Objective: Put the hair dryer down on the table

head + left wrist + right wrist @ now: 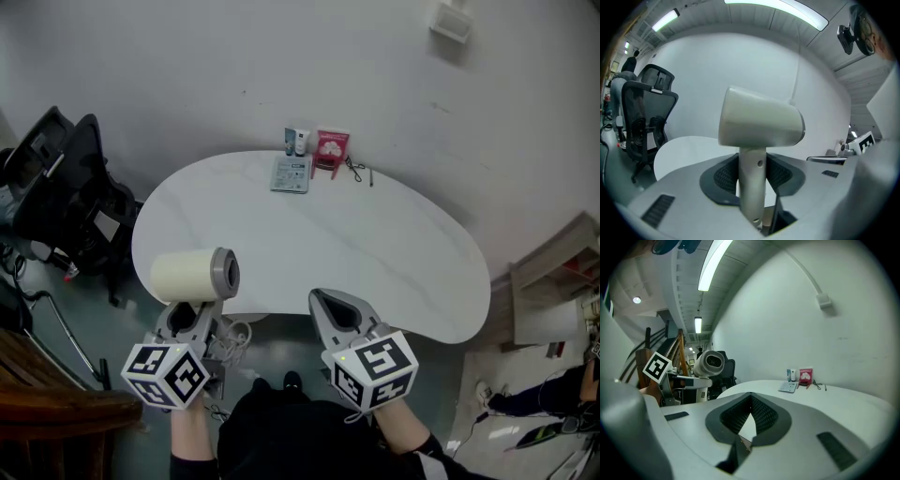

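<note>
A cream hair dryer [192, 276] with a grey nozzle end hangs in the air just off the white table's [375, 253] near left edge. My left gripper [199, 314] is shut on its handle. In the left gripper view the handle [751, 187] stands upright between the dark pads, with the barrel [759, 124] lying crosswise above. My right gripper [323, 302] hovers at the table's near edge with its jaws shut and nothing in them; its tips [751, 397] meet. The right gripper view shows the hair dryer [708, 363] off to the left.
At the table's far edge by the wall lie a booklet [292, 174], a pink box [331, 148], two small bottles [297, 141] and a thin dark item [356, 171]. A black office chair [75, 187] stands to the left. The dryer's cord [234, 339] hangs below the left gripper.
</note>
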Tool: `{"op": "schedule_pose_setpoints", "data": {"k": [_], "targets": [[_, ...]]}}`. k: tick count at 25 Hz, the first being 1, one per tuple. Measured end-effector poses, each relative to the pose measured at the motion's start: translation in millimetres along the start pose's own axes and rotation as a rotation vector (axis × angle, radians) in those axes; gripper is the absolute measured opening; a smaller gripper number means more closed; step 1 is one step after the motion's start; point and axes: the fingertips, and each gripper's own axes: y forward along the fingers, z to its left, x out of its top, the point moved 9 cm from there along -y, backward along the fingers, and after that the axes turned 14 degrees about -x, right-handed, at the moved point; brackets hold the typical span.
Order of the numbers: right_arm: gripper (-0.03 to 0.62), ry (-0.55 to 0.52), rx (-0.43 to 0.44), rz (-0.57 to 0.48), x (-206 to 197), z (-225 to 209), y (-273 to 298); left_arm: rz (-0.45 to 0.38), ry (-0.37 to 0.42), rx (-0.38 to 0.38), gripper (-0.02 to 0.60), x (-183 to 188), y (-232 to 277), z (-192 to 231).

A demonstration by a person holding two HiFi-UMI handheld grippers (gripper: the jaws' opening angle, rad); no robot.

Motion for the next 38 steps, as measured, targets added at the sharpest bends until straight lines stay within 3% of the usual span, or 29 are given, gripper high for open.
{"op": "schedule_pose_setpoints", "data": {"k": [13,38], "targets": [[0.002,0.01,0.037,-0.003,8,-5,12,-0.034,0.087,0.076,0.164,37,-3,8],[0.002,-0.01,0.025,0.082,30,32,117,0.016,-0.008,0.03,0.164,56,48,101]]}}
